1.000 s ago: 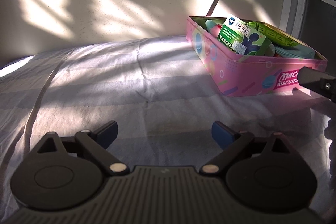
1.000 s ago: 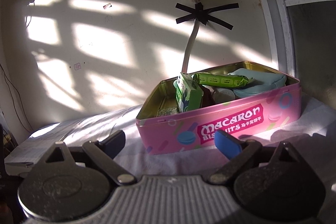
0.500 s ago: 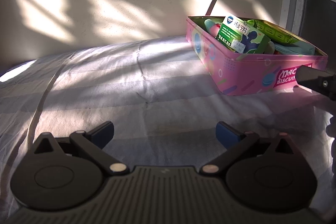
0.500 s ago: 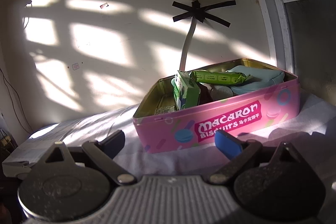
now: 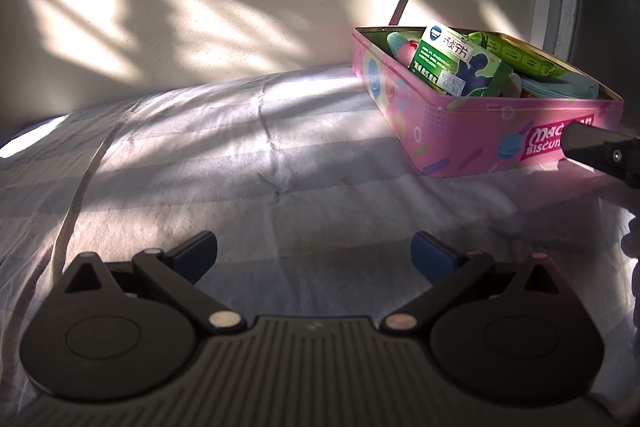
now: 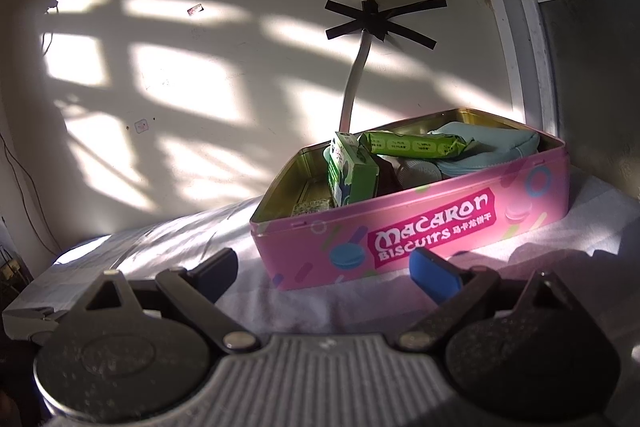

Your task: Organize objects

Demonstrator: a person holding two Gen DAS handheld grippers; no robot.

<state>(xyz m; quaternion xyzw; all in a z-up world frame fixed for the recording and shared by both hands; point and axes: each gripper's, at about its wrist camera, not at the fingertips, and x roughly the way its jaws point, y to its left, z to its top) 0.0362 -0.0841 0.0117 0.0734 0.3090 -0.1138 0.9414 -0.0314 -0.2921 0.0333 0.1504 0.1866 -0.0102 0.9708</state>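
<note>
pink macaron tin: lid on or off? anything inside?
Open, no lid on it, and filled. The pink tin holds a green box standing on edge, a green packet and a light blue pouch.

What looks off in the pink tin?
The green box is tilted on edge in the pink tin, poking above the rim, and the green packet lies across the other contents. Nothing spilled or damaged.

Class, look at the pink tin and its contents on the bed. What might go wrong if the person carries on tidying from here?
1. The green box stands tilted above the rim of the pink tin, so a nudge might tip it out.
2. The tin sits on a soft, wrinkled sheet, so pushing it may slide or tilt it.
3. The tin looks crowded, with the green packet on top, so adding more could spill things.
</note>
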